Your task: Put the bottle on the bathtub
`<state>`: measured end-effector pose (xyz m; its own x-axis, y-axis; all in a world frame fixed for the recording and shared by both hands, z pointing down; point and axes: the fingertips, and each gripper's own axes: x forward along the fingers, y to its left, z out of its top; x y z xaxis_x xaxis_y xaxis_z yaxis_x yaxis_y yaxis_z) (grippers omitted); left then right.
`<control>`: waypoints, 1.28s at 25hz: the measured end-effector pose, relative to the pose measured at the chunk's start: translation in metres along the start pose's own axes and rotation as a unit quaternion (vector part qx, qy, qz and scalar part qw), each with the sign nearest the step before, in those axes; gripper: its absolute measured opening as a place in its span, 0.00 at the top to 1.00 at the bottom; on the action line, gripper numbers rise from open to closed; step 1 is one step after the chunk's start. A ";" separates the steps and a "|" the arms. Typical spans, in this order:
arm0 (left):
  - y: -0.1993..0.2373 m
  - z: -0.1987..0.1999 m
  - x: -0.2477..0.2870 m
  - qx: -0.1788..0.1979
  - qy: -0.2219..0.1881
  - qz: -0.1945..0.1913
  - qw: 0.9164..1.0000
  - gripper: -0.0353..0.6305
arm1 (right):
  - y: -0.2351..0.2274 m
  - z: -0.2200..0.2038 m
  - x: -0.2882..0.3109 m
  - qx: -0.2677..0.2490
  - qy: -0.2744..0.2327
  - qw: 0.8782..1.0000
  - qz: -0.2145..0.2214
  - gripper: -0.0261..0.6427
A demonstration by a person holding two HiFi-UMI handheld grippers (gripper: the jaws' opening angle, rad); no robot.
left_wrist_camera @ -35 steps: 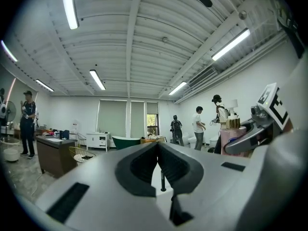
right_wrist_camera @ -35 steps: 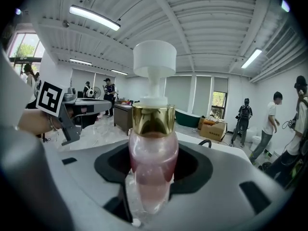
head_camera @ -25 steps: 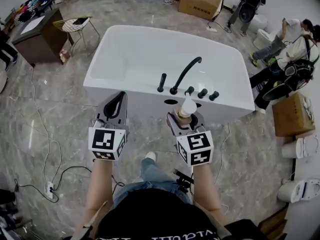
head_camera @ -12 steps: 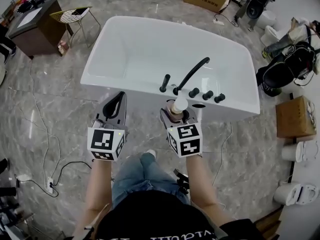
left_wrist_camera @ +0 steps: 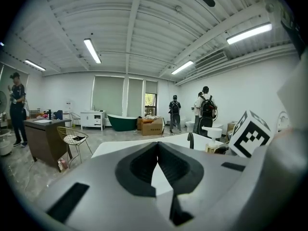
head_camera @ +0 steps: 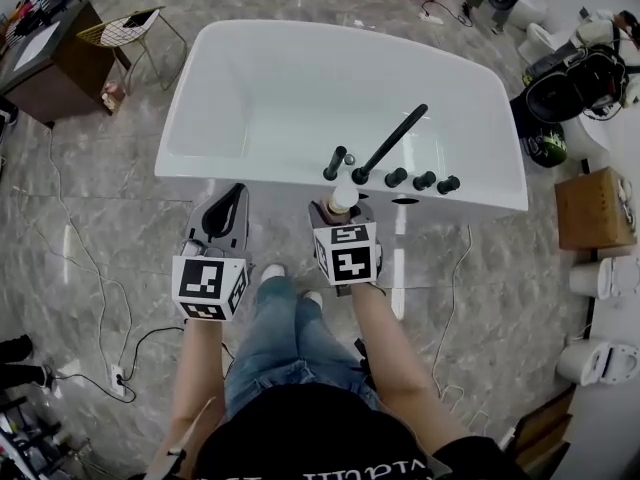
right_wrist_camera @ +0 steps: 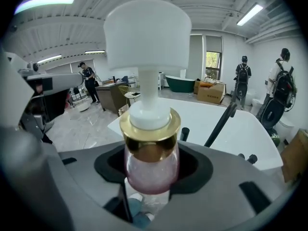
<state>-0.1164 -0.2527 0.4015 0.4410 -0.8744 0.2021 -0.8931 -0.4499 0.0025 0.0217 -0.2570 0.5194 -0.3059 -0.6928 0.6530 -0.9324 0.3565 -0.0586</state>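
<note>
Bottle (right_wrist_camera: 150, 162) clamped upright in my right gripper (head_camera: 338, 213), just short of the near edge of the bathtub (head_camera: 260, 176); left gripper (head_camera: 225, 218) jaws pressed together, empty. Carry step, I judge: next, forward over the rim, then lower.

No readable text; shirt print (head_camera: 338, 466) cropped, illegible.

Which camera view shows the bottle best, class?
The right gripper view: the bottle fills the frame, held upright by the right gripper. The head view shows only its white top near the bathtub; the left gripper view, a glimpse.
</note>
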 end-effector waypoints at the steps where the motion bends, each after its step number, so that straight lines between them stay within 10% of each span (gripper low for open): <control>1: 0.004 -0.001 0.005 0.000 0.002 -0.004 1.000 0.93 | -0.001 -0.001 0.010 0.002 0.004 1.000 -0.006 0.62; 22: 0.073 -0.047 0.095 -0.023 0.059 -0.071 0.995 0.93 | -0.049 -0.019 0.178 0.129 0.096 0.981 -0.112 0.62; 32: 0.086 -0.073 0.115 -0.029 0.086 -0.078 0.993 0.93 | -0.075 -0.012 0.210 0.152 0.062 0.971 -0.175 0.62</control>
<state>-0.1491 -0.3783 0.4962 0.5579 -0.7484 0.3587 -0.8204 -0.5624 0.1026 0.0294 -0.4221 0.6701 0.0472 -0.6506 0.7579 -0.9946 -0.1011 -0.0249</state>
